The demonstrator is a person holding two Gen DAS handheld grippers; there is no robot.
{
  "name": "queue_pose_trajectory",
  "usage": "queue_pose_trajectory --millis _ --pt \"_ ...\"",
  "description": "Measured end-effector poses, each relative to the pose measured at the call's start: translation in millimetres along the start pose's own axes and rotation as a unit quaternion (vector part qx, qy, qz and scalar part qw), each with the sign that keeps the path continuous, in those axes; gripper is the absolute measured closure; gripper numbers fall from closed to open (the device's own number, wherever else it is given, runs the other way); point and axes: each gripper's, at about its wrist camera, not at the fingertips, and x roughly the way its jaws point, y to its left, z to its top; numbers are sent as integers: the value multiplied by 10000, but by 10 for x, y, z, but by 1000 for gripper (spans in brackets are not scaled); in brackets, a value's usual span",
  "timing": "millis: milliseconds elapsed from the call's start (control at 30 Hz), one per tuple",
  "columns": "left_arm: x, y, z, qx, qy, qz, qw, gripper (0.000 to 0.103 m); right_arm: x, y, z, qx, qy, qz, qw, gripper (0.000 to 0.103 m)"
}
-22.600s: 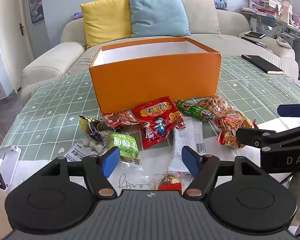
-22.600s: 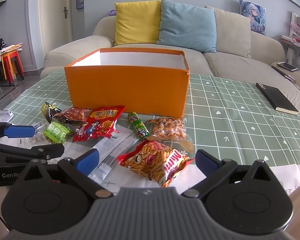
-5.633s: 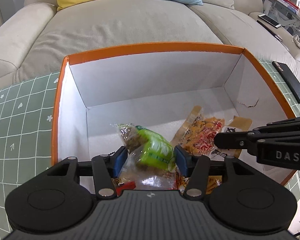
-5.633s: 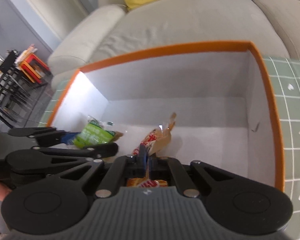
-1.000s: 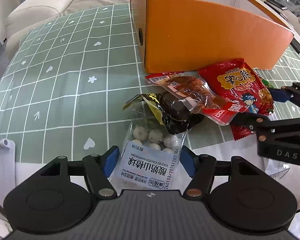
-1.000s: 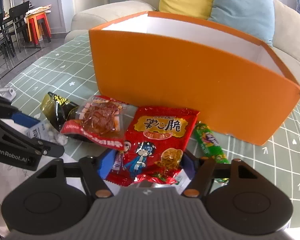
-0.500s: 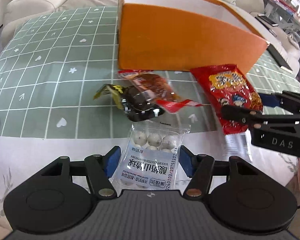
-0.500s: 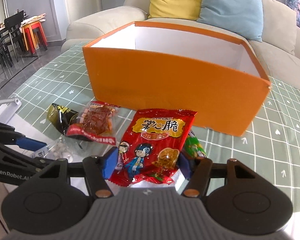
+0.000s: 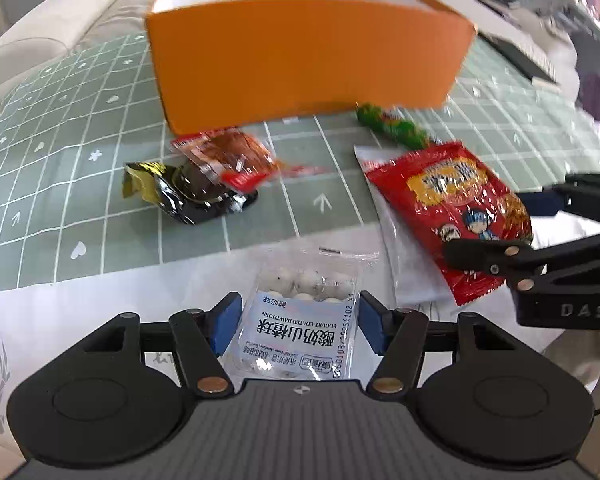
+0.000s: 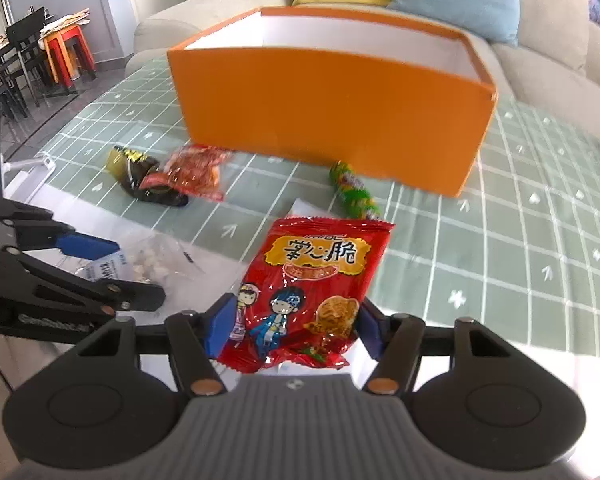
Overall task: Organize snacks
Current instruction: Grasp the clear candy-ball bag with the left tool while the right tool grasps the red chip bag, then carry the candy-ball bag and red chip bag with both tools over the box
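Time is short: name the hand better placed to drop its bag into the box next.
Right, probably: its tongs grip the red bag clear of the table, the orange box's open top ahead.

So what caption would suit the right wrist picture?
Right gripper holding a red snack packet before the orange box, other snacks still on the green tablecloth.

I see the clear yogurt-ball pouch [image 9: 304, 320] lifted between my left fingers [image 9: 224, 322], the red crisp bag [image 10: 300, 292] between my right fingers [image 10: 220, 326]. Orange box [image 10: 332, 112] stands open behind three loose packets.
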Motion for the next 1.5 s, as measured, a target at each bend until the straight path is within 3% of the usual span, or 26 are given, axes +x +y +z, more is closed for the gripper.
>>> queue_pose_trajectory --millis 167,233,267,400,667,733,833,967,1233,1500 --pt "54 -16 -66 45 120 -1 9999 27 29 -7 -39 -103 -21 42 9999 35" --pt "68 -8 -65 64 144 -2 9999 23 52 5 -35 -134 -10 -12 9999 20" --pt "62 -13 -66 101 142 -6 9998 21 62 8 -37 -140 -22 -44 9999 18" --pt "80 -56 -78 319 157 4 9994 17 116 41 -5 -236 -60 -147 9996 17" --pt "105 -33 -71 568 227 54 9981 13 154 -4 44 -206 -88 -244 9995 19" --pt "101 -25 -61 553 237 16 9982 18 161 2 48 -219 -88 -221 9995 24" --pt "71 -3 -51 480 155 69 9987 35 155 25 46 -280 -117 -209 9993 30" --pt "47 2 -59 430 91 107 9990 39 141 30 43 -301 -160 -229 9992 36" --pt "-154 30 5 117 -295 25 9995 40 19 -19 82 -110 -300 -163 9994 38" --pt "-454 39 284 -234 -524 -180 9982 40 -209 -8 237 -119 -550 -128 9983 38"
